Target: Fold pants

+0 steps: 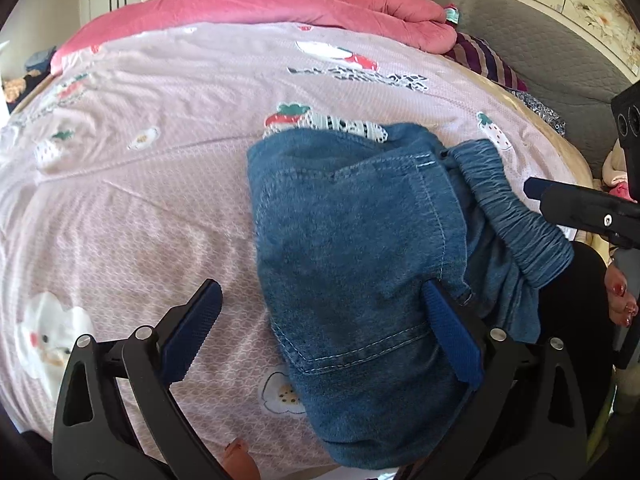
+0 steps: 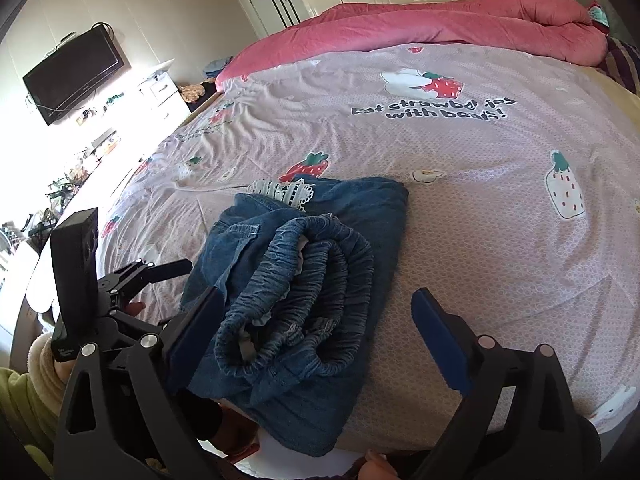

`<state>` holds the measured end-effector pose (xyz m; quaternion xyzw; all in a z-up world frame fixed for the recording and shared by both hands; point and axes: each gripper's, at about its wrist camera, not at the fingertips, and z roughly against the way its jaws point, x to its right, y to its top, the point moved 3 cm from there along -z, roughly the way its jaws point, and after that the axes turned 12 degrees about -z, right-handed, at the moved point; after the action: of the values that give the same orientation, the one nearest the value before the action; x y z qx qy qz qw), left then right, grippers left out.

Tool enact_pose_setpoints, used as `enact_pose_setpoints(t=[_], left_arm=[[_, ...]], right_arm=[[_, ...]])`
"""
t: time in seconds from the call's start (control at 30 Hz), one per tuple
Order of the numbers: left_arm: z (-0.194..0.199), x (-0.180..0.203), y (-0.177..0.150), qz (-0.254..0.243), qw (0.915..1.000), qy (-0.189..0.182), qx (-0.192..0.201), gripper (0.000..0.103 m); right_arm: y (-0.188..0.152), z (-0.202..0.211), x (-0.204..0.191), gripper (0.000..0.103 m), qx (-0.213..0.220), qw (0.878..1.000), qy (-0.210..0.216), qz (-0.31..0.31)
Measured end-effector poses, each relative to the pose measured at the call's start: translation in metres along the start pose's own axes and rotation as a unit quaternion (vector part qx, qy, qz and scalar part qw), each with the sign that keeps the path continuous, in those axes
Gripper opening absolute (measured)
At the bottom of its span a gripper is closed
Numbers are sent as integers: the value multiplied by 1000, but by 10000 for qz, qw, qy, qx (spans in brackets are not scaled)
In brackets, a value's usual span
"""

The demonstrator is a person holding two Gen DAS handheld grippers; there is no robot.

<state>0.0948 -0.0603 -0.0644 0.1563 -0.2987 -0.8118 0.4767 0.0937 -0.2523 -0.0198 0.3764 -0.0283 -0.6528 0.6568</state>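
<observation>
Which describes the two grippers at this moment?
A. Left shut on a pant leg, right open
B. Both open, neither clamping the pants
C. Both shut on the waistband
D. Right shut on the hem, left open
B: the left gripper and the right gripper both have their jaws spread wide over the folded denim pants, clamping nothing.

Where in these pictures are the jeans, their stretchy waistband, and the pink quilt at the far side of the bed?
jeans (image 1: 352, 240): left wrist view, on the flat denim panel.
waistband (image 2: 320, 264): right wrist view, on the gathered elastic loop.
pink quilt (image 2: 460, 20): right wrist view, on its rolled top.
</observation>
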Motion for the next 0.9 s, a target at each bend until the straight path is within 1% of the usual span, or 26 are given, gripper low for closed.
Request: enact_pose_setpoints(t=[0.17, 0.33, 0.43, 0.53, 0.67, 0.77, 0.9], left_arm=[[-2, -2, -2, 84, 9999, -120, 26, 94], [-5, -1, 0, 52, 9998, -196, 40, 94], [-7, 0, 3, 39, 9996, -279, 36, 94], [-10, -2, 5, 131, 9991, -397, 20, 94], [-11, -3, 6, 162, 9989, -437, 20, 94], [-11, -6, 6, 202, 9986, -485, 15, 94], [-8, -8, 8, 326, 9972, -675, 37, 93]], right_arm=[[8, -14, 2, 95, -149, 9998, 65, -153], [8, -37, 16, 95, -524, 9971, 159, -525], [8, -44, 26, 95, -681, 9934, 412, -824], [12, -49, 27, 95, -805, 9917, 583, -822], [23, -58, 31, 95, -955, 9873, 810, -976], [29, -66, 31, 96, -1148, 9844, 951, -930], [37, -73, 34, 96, -1236, 9808, 1160, -964]])
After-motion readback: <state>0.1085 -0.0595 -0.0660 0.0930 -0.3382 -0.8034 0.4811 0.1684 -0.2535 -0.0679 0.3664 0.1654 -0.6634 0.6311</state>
